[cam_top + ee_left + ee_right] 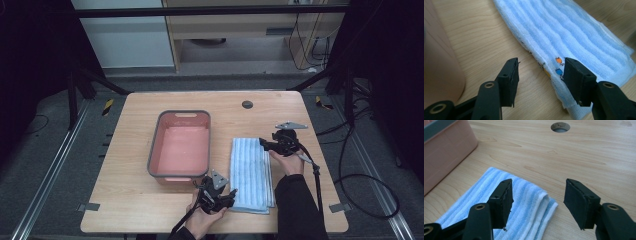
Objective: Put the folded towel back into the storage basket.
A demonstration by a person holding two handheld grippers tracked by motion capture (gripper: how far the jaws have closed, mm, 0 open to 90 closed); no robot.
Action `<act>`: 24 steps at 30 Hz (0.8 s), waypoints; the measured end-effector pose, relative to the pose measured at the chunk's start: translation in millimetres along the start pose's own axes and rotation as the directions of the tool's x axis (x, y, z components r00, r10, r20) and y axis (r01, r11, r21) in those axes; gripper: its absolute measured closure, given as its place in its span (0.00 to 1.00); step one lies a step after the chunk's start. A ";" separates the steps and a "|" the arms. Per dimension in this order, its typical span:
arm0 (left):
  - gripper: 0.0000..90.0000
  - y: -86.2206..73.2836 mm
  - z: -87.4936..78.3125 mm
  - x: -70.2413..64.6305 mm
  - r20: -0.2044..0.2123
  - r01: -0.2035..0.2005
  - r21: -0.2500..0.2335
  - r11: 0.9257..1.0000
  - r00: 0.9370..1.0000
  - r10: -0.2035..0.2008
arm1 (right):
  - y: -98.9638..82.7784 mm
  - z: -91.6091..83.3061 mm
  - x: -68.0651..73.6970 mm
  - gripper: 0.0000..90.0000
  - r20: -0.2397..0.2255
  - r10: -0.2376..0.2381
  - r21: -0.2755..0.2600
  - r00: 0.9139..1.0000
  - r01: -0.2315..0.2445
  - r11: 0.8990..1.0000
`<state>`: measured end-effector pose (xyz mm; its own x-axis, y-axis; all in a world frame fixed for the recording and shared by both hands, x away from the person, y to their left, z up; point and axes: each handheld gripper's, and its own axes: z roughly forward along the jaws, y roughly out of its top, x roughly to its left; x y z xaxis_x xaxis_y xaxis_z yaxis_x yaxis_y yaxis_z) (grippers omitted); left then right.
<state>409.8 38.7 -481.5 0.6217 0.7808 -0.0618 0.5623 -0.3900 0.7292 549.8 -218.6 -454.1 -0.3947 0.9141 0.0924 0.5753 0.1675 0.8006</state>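
Note:
A folded blue-and-white striped towel (250,172) lies flat on the wooden table (140,200), to the right of a pink tub with a grey rim (184,113). My left gripper (231,196) is at the towel's near left corner. In the left gripper view its jaws (542,62) stand open astride the towel's hem (574,32), not pressing it. My right gripper (263,144) is at the far right corner. Its jaws (540,183) are open, with the towel's folded corner (529,202) low between them.
The tub (444,150) is empty and stands close to the towel's left side. A round cable hole (247,104) sits in the table beyond the towel. Cables trail from both grippers, and one runs off the table's right edge (320,185).

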 end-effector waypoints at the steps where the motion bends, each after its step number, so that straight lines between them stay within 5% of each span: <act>1: 0.51 -0.8 2.1 -1.2 0.006 0.002 0.006 1.000 1.000 -0.002 | -1.4 2.9 -0.1 0.44 0.007 -0.004 0.012 1.000 0.004 1.000; 16: 0.54 -4.1 10.8 -7.4 0.012 0.024 0.041 0.999 1.000 -0.025 | -19.7 27.5 0.6 0.52 0.032 0.016 0.106 0.999 -0.019 0.994; 24: 0.65 -3.5 13.9 -11.3 0.013 0.027 0.063 0.998 1.000 -0.027 | -25.1 37.1 1.5 0.65 0.014 0.036 0.138 0.999 -0.037 0.990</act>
<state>408.4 24.5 -492.8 0.6129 0.7849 -0.0905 0.6119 -0.3991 0.6829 561.3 -207.8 -496.0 -0.3639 0.9246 0.1127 0.6828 0.1825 0.7075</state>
